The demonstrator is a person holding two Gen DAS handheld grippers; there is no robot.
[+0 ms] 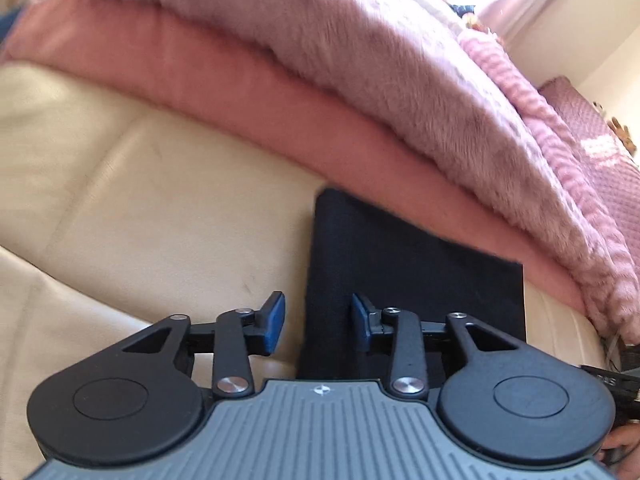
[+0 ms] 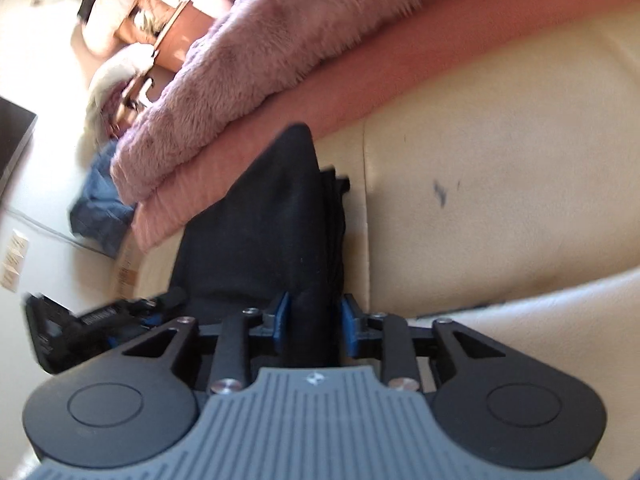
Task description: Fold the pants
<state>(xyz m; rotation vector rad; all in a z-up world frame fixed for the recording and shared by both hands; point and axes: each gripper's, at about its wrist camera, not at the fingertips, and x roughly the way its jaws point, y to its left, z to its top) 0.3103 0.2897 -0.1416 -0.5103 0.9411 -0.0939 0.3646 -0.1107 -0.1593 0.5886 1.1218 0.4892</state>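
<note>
The dark navy pants (image 1: 412, 280) lie folded into a flat rectangle on the cream leather couch seat (image 1: 160, 200), against the pink blankets. My left gripper (image 1: 318, 322) is open, its blue pads either side of the pants' left edge, holding nothing. In the right wrist view the pants (image 2: 272, 216) rise in a peaked fold between the pads of my right gripper (image 2: 314, 326). The pads stand a little apart with dark cloth between them; I cannot tell whether they pinch it. The left gripper (image 2: 108, 320) shows at the left edge there.
A pink fleece blanket (image 1: 240, 92) and a furry mauve blanket (image 1: 360, 60) lie stacked behind the pants. A pink knitted throw (image 1: 560, 128) lies at the right. In the right wrist view, blue denim (image 2: 100, 208) and a brown box (image 2: 176, 28) lie beyond the couch.
</note>
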